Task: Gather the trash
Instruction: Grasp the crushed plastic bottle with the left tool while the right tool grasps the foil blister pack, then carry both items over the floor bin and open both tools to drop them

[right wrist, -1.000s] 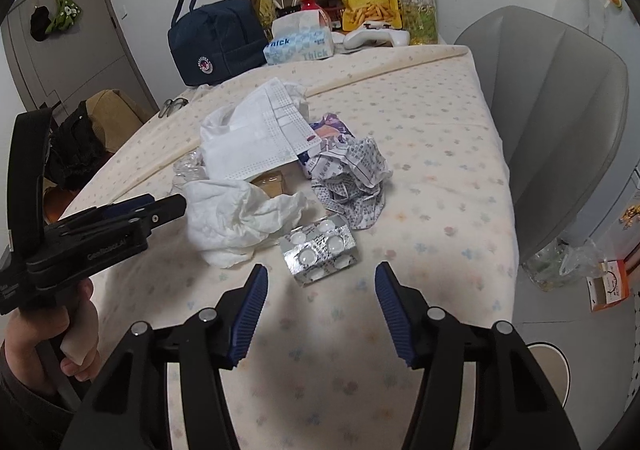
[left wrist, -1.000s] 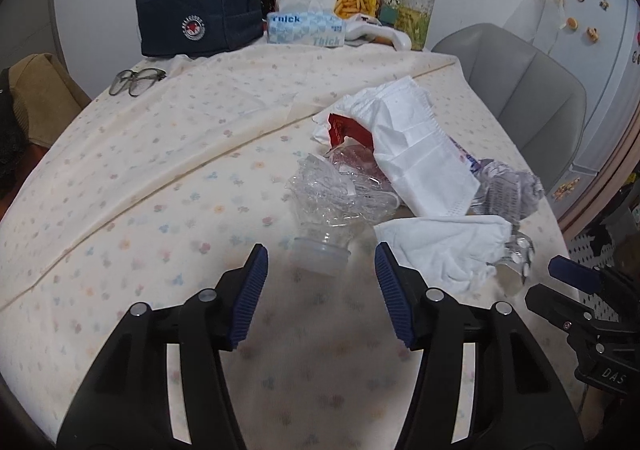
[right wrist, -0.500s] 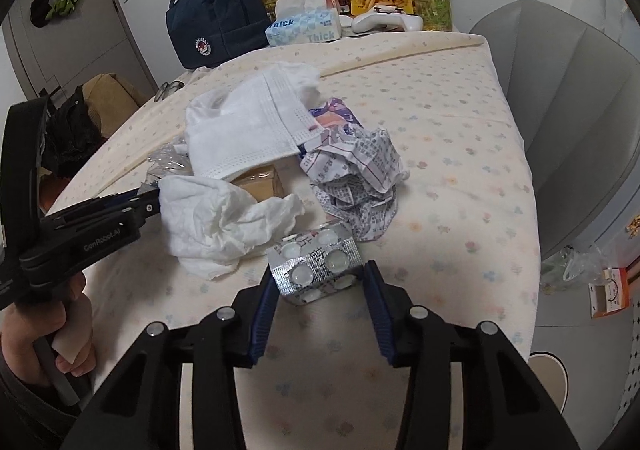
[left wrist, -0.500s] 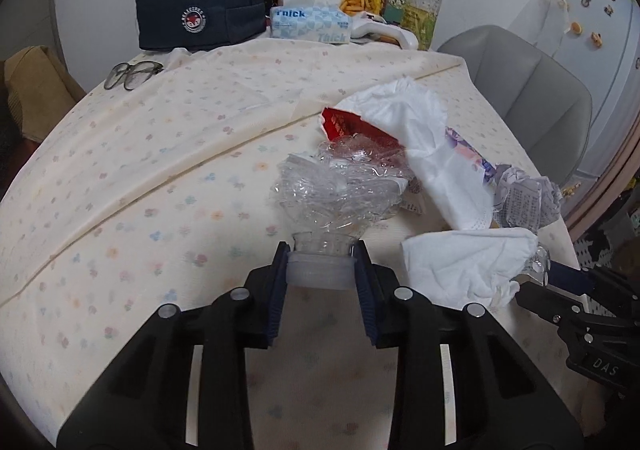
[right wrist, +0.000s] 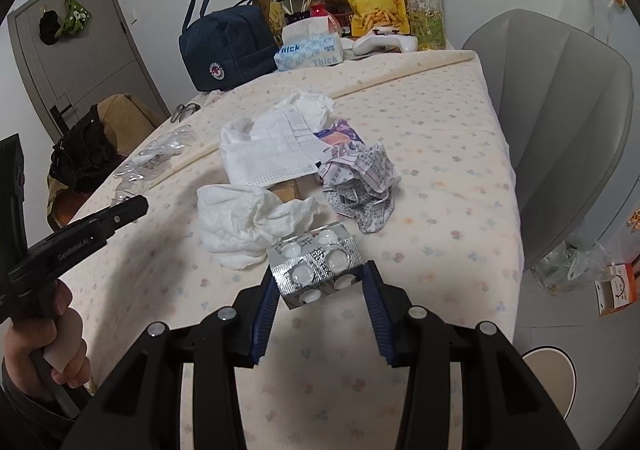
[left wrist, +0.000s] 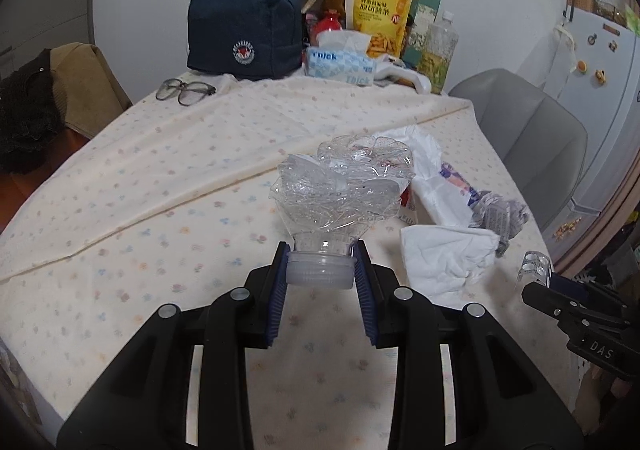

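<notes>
My left gripper (left wrist: 321, 270) is shut on the white cap of a crushed clear plastic bottle (left wrist: 344, 189) and holds it lifted off the table. My right gripper (right wrist: 318, 282) is shut on a silver pill blister pack (right wrist: 316, 264), raised a little above the cloth. On the table lie a crumpled white tissue (right wrist: 248, 219), a white face mask (right wrist: 276, 145), a crumpled printed paper (right wrist: 362, 183) and a purple wrapper (right wrist: 340, 135). The tissue (left wrist: 444, 254) and the mask (left wrist: 432, 173) also show in the left wrist view.
The table has a floral cloth (left wrist: 180, 177). At its far end stand a navy bag (left wrist: 244, 37), a tissue box (left wrist: 340, 61), a snack bag (left wrist: 380, 17), a bottle (left wrist: 438, 49) and glasses (left wrist: 184, 89). A grey chair (right wrist: 560, 121) stands at the right.
Both grippers closed, the left on the bottle's cap and the right on the blister pack. Both have since lifted their items off the table.
</notes>
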Motion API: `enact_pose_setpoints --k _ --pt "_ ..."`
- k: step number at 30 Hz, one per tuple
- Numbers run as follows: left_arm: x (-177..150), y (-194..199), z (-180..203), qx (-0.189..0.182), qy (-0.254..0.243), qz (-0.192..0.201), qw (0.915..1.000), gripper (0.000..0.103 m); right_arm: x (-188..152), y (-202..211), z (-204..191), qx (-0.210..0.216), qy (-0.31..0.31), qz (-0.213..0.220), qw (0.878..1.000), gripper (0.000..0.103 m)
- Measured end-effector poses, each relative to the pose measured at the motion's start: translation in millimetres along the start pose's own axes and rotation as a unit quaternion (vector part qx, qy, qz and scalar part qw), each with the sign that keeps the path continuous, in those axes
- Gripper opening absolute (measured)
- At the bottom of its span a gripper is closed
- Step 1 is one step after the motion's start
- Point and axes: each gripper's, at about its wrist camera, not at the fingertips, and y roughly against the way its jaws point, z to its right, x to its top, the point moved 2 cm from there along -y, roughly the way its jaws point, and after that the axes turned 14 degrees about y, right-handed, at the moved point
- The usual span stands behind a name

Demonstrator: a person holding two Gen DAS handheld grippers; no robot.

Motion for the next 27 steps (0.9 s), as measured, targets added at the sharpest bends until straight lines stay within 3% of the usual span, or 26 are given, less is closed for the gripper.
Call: enact_pose_setpoints --k 14,27 --pt "-21.4 38.6 85.4 -0.063 -0.058 0.013 0.9962 0.032 -18.0 83.6 33.2 -0.047 -0.033 0.058 0.997 0.042" --pt "-68.6 20.7 197.9 -0.112 -0.136 -0.028 0.9839 0.032 -66.7 144.8 112.5 -0.118 -0.098 0.073 0.985 0.042"
